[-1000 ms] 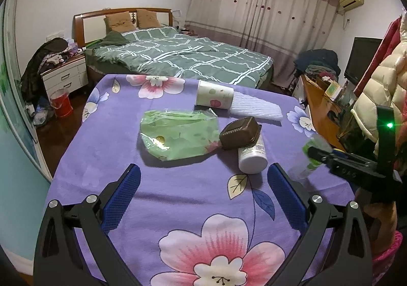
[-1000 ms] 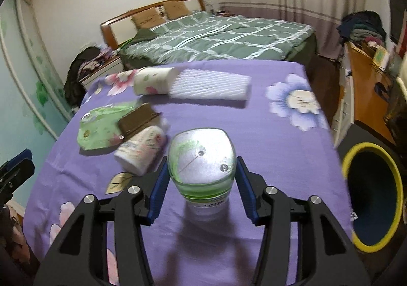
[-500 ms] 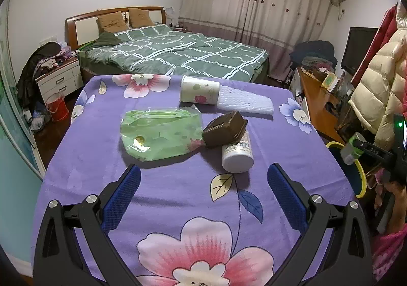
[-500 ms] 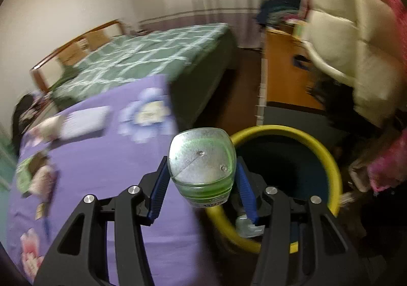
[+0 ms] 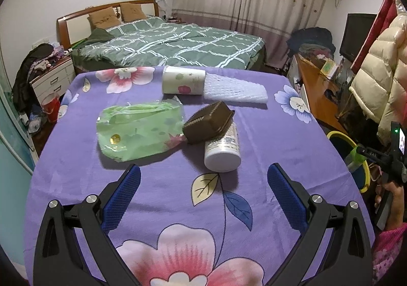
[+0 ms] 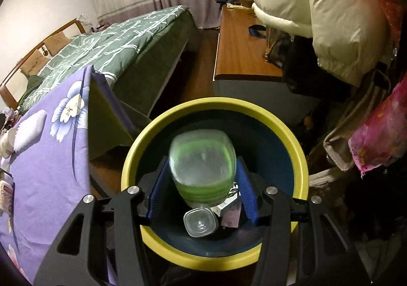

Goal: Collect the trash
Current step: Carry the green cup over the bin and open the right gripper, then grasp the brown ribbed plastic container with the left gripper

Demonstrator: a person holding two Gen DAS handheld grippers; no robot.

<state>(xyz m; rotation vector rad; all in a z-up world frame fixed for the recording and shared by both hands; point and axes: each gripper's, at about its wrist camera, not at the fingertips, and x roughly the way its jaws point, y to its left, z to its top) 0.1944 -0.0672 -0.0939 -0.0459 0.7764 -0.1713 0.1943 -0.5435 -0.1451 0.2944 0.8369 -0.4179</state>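
Note:
My right gripper point(image 6: 202, 189) is over the yellow-rimmed bin point(image 6: 300, 159). Its fingers stand spread a little wider than the green plastic bottle point(image 6: 202, 161) between them, which is blurred. A clear bottle point(image 6: 201, 222) and scraps lie in the bin. My left gripper point(image 5: 203, 194) is open and empty above the purple flowered table point(image 5: 157, 197). Ahead of it lie a white bottle point(image 5: 223, 148), a brown pouch point(image 5: 208, 123), a green plastic bag point(image 5: 140, 131), a paper cup point(image 5: 183, 81) and white foam netting point(image 5: 234, 89).
The bin point(image 5: 356, 159) stands on the floor off the table's right edge. A wooden desk point(image 6: 241, 44), hanging coats point(image 6: 318, 6) and a bed point(image 5: 173, 44) surround the table.
My right gripper carried the green bottle from the table to above the bin, and its fingers have parted from the bottle. The left gripper has barely shifted.

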